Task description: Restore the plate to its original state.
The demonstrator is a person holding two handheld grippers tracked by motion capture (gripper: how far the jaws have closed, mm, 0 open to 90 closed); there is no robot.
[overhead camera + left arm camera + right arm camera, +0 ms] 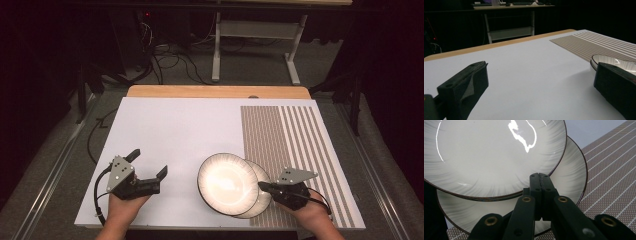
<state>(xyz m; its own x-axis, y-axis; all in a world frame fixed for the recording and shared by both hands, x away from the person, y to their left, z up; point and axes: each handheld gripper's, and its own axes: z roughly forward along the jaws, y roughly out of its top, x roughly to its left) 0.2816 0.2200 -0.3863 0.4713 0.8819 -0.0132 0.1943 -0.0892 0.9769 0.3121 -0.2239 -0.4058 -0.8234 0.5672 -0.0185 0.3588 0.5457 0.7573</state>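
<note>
So two plates sit stacked off-centre near the front of the bench (165,125), top plate (227,182) shifted left over the bottom plate (262,200), which half rests on the striped mat (300,145). Right gripper (262,186) is pinched closed with its tips over the bottom plate's rim, apparently gripping nothing. Left gripper (150,162) waits wide open, well left of the plates. My guess: it's lining them up, next a careful nudge or a proper grab

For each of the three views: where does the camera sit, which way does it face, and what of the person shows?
High view: above the near edge, facing forward and down on the table; both hands, left gripper, right gripper.
Left gripper view: low between open jaws, facing across the table.
Right gripper view: above closed jaws, facing down on the plates.
Shared: plates, striped mat.
</note>
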